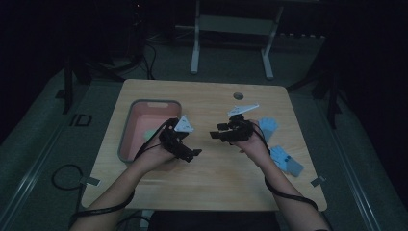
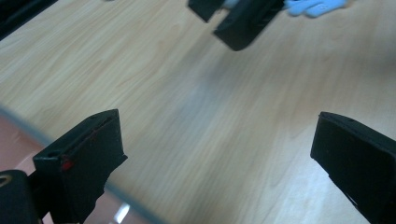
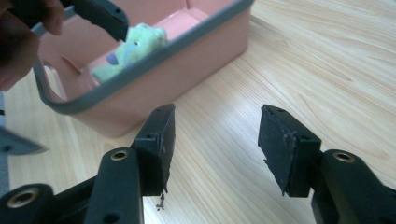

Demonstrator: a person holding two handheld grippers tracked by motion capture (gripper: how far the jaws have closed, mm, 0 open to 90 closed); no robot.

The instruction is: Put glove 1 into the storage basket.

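My left gripper [image 1: 192,155] hovers over the wooden table just right of a pink bin [image 1: 149,102]. Its jaws stand wide open in the left gripper view [image 2: 219,130], with bare wood between them. My right gripper [image 1: 216,131] is held near the table's middle, pointing left toward the bin. Its jaws are open [image 3: 217,116] and hold nothing. A pale green soft toy [image 3: 133,49] lies inside the bin [image 3: 154,63]; in the high view the toy [image 1: 150,134] shows faintly. The right gripper's jaws appear far off in the left gripper view.
Two light blue items lie on the table's right side, one [image 1: 268,126] behind my right hand and one [image 1: 287,162] near the right edge. A round hole [image 1: 238,96] sits at the table's back. The room beyond the table is dark.
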